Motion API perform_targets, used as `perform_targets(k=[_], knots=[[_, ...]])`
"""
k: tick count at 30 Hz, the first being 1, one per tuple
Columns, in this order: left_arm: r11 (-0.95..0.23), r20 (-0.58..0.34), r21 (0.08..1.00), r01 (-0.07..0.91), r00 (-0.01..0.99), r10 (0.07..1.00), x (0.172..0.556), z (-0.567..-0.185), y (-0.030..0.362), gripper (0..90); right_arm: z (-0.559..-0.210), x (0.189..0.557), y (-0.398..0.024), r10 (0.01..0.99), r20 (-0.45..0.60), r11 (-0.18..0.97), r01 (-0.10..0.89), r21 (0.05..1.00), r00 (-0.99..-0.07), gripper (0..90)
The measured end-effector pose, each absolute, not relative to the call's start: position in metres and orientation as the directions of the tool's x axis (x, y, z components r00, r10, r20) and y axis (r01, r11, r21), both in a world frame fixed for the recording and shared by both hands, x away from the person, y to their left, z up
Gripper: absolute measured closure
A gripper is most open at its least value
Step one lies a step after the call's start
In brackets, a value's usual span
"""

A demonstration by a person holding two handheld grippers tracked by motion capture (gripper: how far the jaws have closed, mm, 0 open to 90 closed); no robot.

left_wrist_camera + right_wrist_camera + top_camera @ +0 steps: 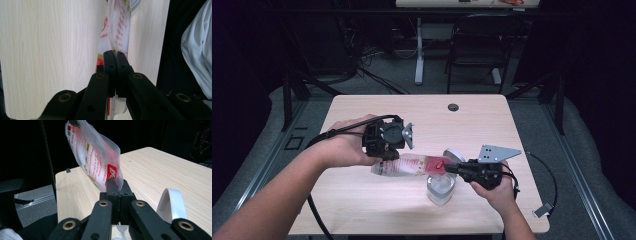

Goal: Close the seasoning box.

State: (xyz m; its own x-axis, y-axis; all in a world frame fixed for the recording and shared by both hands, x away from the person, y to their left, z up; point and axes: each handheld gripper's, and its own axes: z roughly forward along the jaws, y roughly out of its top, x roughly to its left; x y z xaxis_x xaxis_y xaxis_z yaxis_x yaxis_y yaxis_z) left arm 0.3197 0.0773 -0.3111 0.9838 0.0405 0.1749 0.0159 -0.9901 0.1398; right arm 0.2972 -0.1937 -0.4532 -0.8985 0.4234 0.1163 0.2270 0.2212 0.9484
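A clear plastic packet (pixel 409 165) with red print hangs level over the table, stretched between my two grippers. My left gripper (pixel 389 159) points down and is shut on the packet's left end. In the left gripper view the jaws (pixel 115 53) pinch the film of the packet (pixel 117 27). My right gripper (pixel 448 168) is shut on the red right end, just above a clear glass jar (pixel 441 190). The right gripper view shows its jaws (pixel 116 183) clamped on the packet (pixel 95 157), which rises up and to the left.
A round white lid (pixel 455 154) lies just behind the jar, and the lid (pixel 172 202) stands close beside my right jaws. The wooden table (pixel 362 200) has a cable hole (pixel 453 107) at the back. A small clip (pixel 541 211) lies near the right edge.
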Motion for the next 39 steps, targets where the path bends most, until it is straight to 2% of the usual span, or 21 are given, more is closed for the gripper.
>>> perform_targets(k=[15,31,34,39], knots=[[-0.99,0.171,0.139,0.013,0.985,0.037,0.3205,-0.3105,0.0769,89.8,-0.4516,0.2956,-0.1933,0.441,0.093,0.24,0.217,0.946,-0.893,88.3],[-0.99,0.173,0.142,0.015,0.984,0.04,0.3206,-0.3112,0.0775,89.9,-0.4503,0.2956,-0.1899,0.459,0.085,0.237,0.214,0.948,-0.884,73.2],[-0.99,0.181,0.138,0.008,0.983,0.033,0.3208,-0.3117,0.0767,89.9,-0.4507,0.2952,-0.1892,0.471,0.081,0.233,0.213,0.949,-0.878,74.7],[-0.989,0.182,0.145,0.009,0.983,0.036,0.3206,-0.3113,0.0764,89.9,-0.4509,0.2947,-0.191,0.479,0.068,0.24,0.205,0.949,-0.875,87.3]])
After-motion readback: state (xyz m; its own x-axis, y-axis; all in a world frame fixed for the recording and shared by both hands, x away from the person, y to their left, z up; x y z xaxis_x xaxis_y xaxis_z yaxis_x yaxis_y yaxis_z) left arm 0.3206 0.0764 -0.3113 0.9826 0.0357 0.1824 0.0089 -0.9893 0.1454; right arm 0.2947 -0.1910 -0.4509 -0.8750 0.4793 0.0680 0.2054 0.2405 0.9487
